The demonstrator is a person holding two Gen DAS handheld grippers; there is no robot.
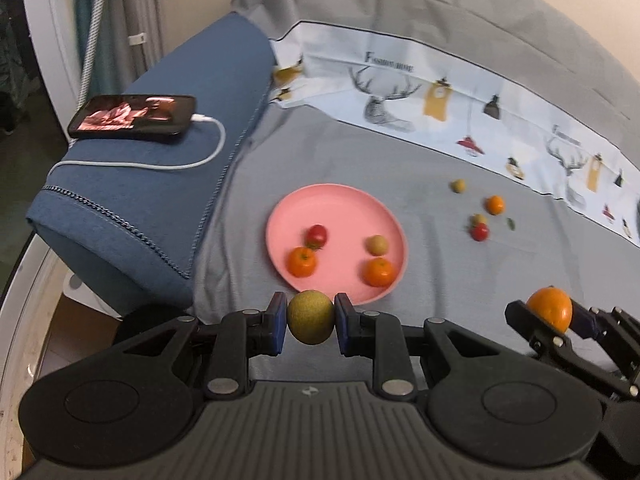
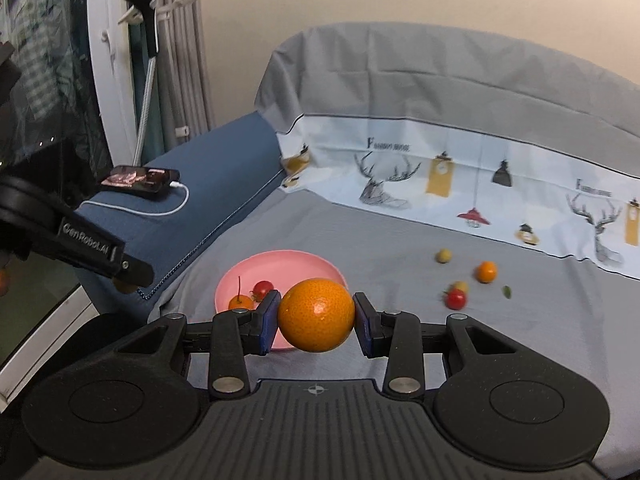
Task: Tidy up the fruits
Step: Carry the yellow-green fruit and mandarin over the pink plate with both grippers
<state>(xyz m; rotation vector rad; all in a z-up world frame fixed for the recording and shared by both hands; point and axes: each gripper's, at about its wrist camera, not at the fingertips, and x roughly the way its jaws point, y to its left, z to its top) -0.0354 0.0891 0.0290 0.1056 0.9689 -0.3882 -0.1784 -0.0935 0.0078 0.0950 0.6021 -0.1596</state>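
Grey bedsheet (image 1: 400, 152) covers the whole working surface, with a blue folded blanket (image 1: 160, 184) along its left edge and a pale printed band of antlered deer heads and lanterns (image 1: 400, 92) across the far side.

At the near edge of the left wrist view, the left gripper (image 1: 311, 317) has its blue pads pressed tight on a small yellow-green fruit (image 1: 311, 317), held in the air just in front of the near rim of the pink plate (image 1: 340, 204). To its right, the right gripper (image 2: 316, 315) is clamped on a large orange (image 2: 316, 315), its jaws standing a little wider to take the bigger fruit; from its own camera the orange hides the near right part of the plate.

On the plate lie four fruits: a red tomato (image 1: 317, 235) touching a small orange (image 1: 301, 262) on the left side, and a pale greenish fruit (image 1: 376, 245) just beyond another small orange (image 1: 379, 272) on the right.

Farther right on the sheet, well apart from the plate, loose fruits are scattered: a yellow-green one (image 1: 458, 186) farthest off, a little orange (image 1: 495, 205), and a red tomato (image 1: 479, 232) touching another pale fruit (image 1: 478, 219). A small green leaf (image 1: 511, 223) lies just beside them.

A phone (image 1: 132, 116) with a lit screen rests on the blanket, a white cable (image 1: 192, 160) plugged into it.
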